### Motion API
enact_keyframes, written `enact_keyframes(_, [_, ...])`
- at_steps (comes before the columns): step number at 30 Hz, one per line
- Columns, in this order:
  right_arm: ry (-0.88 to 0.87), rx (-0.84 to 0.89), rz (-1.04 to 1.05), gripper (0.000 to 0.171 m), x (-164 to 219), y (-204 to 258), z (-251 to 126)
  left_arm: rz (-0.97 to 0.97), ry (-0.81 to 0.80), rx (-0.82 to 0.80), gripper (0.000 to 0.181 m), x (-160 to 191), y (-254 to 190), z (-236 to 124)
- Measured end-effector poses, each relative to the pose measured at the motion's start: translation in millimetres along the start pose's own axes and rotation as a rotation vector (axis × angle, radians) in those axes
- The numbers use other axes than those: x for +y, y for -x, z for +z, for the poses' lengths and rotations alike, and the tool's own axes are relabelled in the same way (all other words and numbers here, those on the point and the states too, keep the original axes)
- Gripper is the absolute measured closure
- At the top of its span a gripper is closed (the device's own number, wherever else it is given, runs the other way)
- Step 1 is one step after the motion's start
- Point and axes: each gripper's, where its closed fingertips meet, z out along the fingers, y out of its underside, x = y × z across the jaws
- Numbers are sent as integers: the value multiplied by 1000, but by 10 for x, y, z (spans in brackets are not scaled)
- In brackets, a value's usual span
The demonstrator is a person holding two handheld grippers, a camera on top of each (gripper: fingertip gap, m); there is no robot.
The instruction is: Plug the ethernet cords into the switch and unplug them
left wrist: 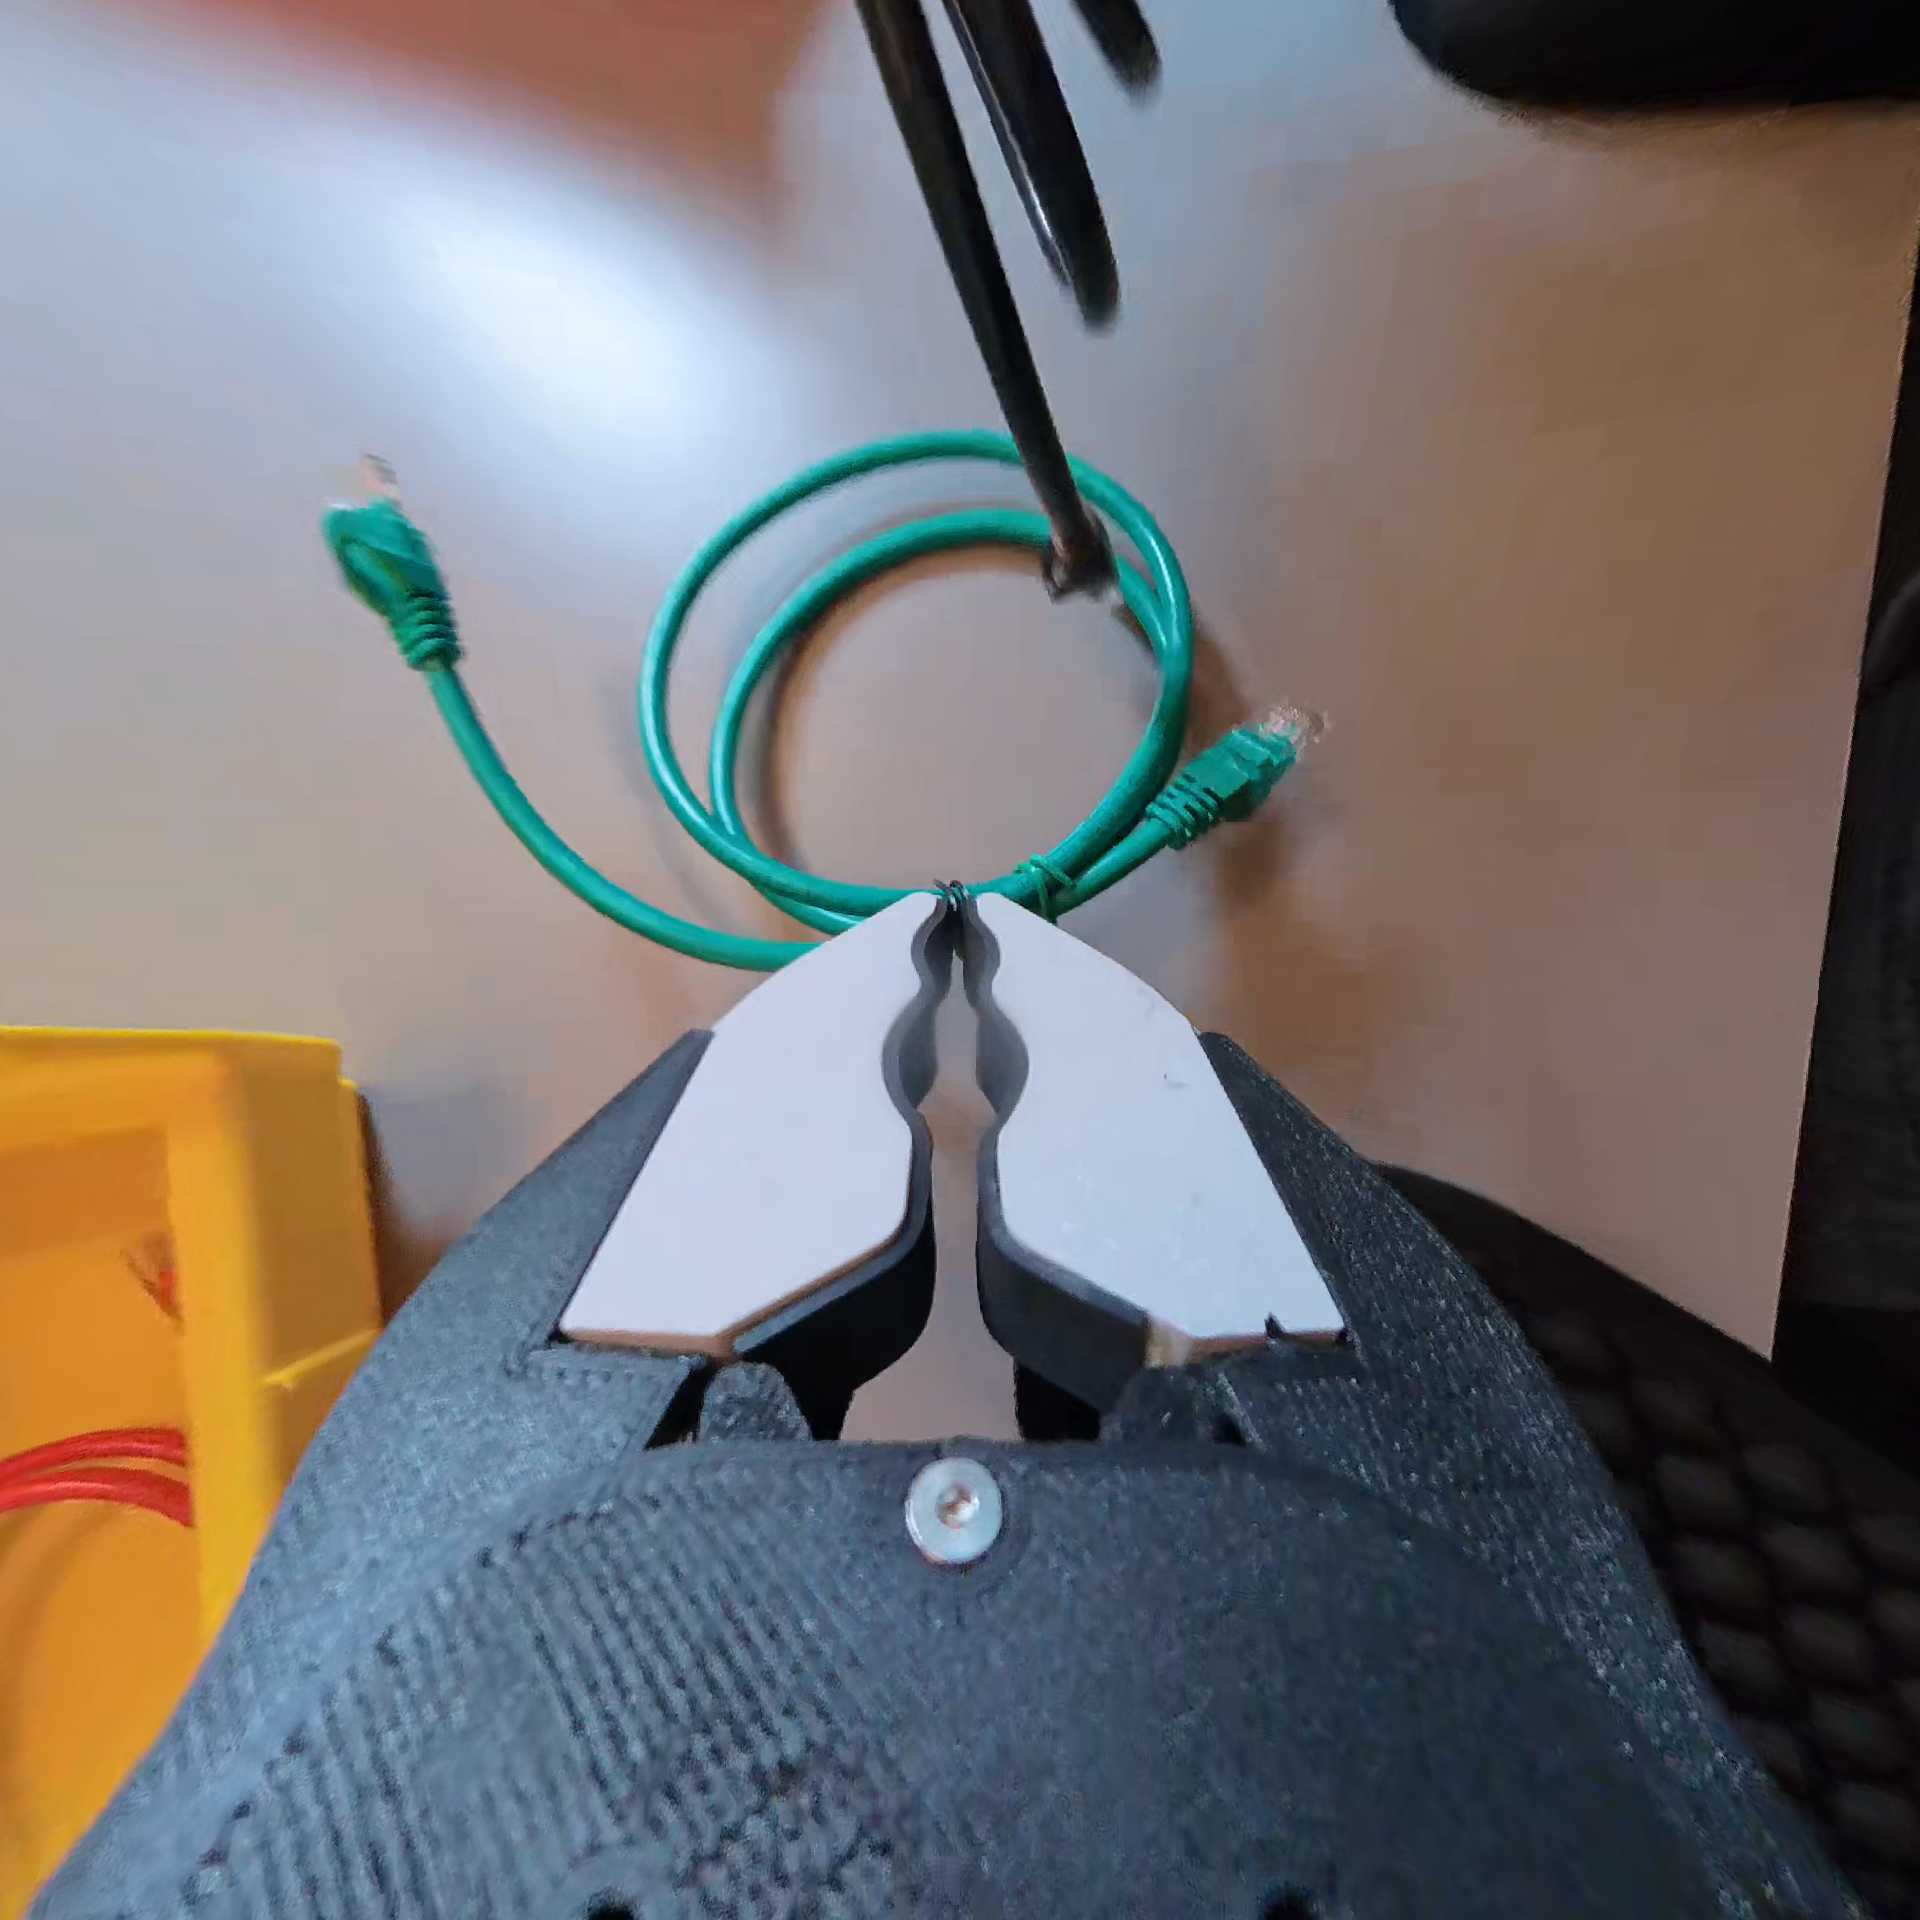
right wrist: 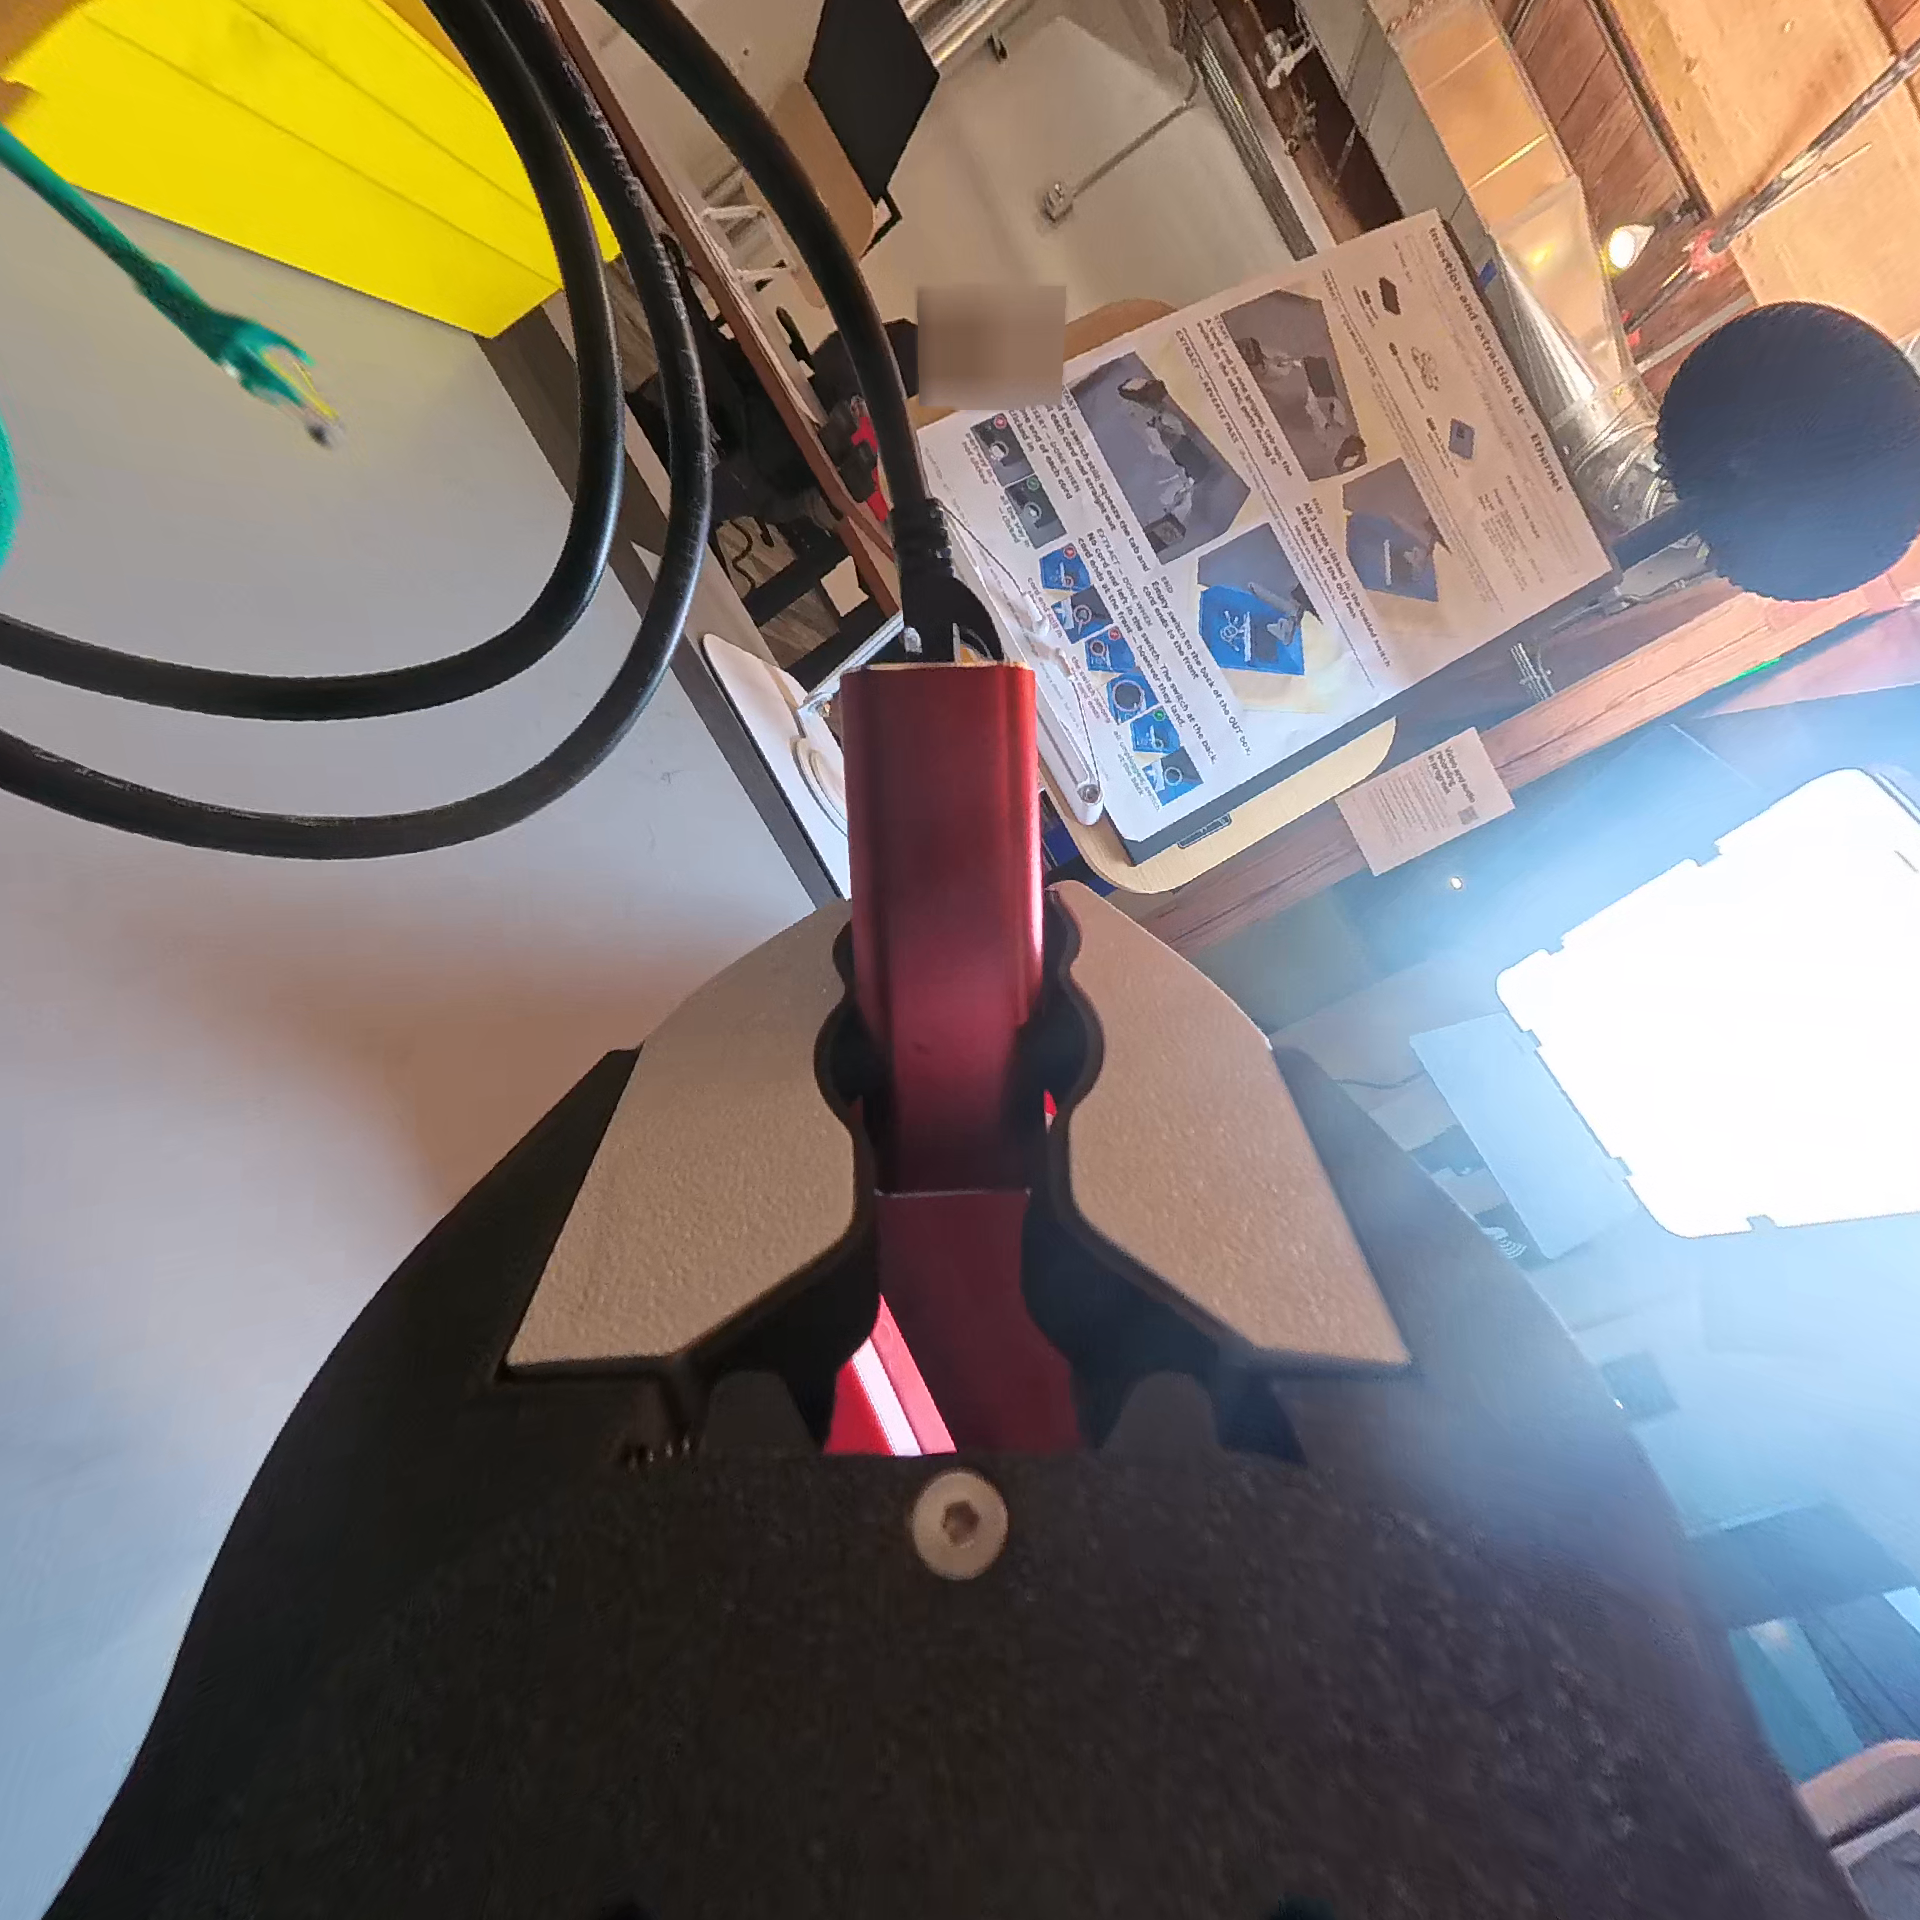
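Note:
A green ethernet cord [left wrist: 665, 665] lies coiled on the pale table, with one plug [left wrist: 390, 561] out to the left and the other [left wrist: 1236, 774] at the right. My left gripper [left wrist: 956, 909] is shut, its tips pinching a thin dark twist tie on the coil's near edge. My right gripper [right wrist: 951, 914] is shut on a red switch [right wrist: 940, 790] and holds it up off the table. A black ethernet cord [right wrist: 613, 416] is plugged into the switch's far end by its plug [right wrist: 925, 540]. It loops to the left and also hangs in the left wrist view [left wrist: 977, 270].
A yellow bin [left wrist: 156, 1195] holding red wires [left wrist: 94, 1475] stands at the left. It also shows in the right wrist view [right wrist: 312, 135], near a green plug [right wrist: 249, 353]. A printed instruction sheet [right wrist: 1299, 499] and a black foam ball [right wrist: 1787, 447] are beyond the table edge. Left tips to right tips: about 25 cm.

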Motion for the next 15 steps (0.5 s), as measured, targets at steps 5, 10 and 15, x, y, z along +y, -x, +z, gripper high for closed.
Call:
enact_keyframes(5, [2,23,15,142,30,-69,-23,-156,-91,-55,171,-193,341,-189])
enact_keyframes(10, [-13,32,44,142,21,-106,-22,-261,-136,-171,151,-376,709,-143])
enact_keyframes(15, [-19,22,38,142,0,-70,-44,-288,18,-226,147,-463,995,336])
